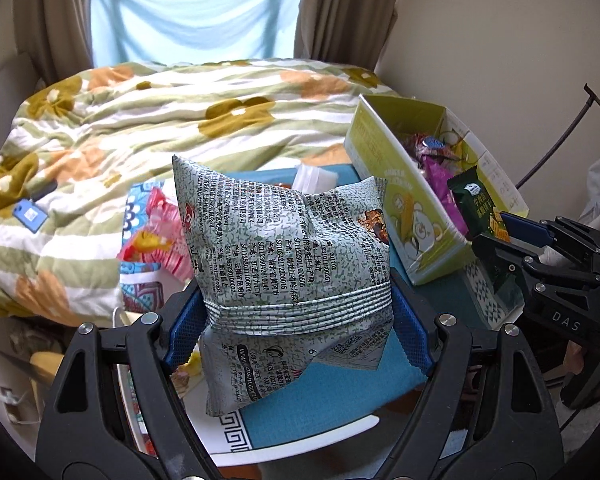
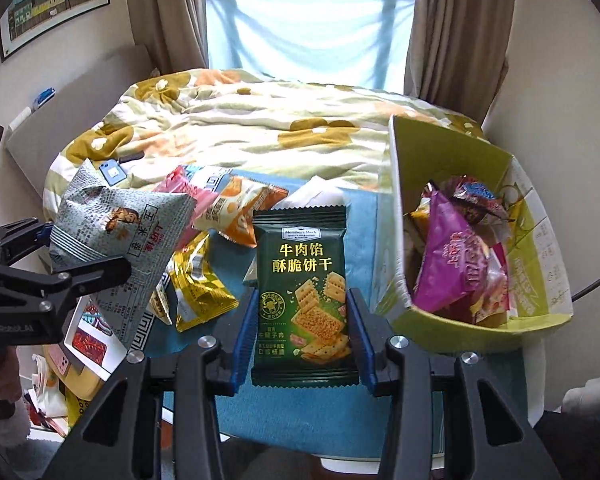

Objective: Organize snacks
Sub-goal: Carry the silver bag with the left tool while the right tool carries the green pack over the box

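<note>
Snacks lie spread before us on a blue cloth (image 2: 364, 216) at the foot of a bed with a flowered quilt (image 2: 260, 128). Farthest left, our left gripper (image 1: 296, 316) pinches a grey-green printed snack bag (image 1: 284, 240) at its crimped end, its blue pads (image 1: 410, 320) pressed against both sides, the bag lifted clear of the cloth and tilted. Just beyond it on the cloth we see a pink wrapper (image 2: 180, 190), an orange packet (image 2: 240, 212) and a yellow foil packet (image 2: 198, 292) lying loose, close together. In the middle, our right gripper (image 2: 304, 344) clamps a dark green cracker packet (image 2: 302, 292) upright between its fingers, held above the cloth and beside the box. On the right stands an open yellow-green cardboard box (image 2: 540, 280), touching the cloth's edge. Inside it we see a magenta bag (image 2: 452, 264) leaning among other wrapped snacks, piled well below the rim.
</note>
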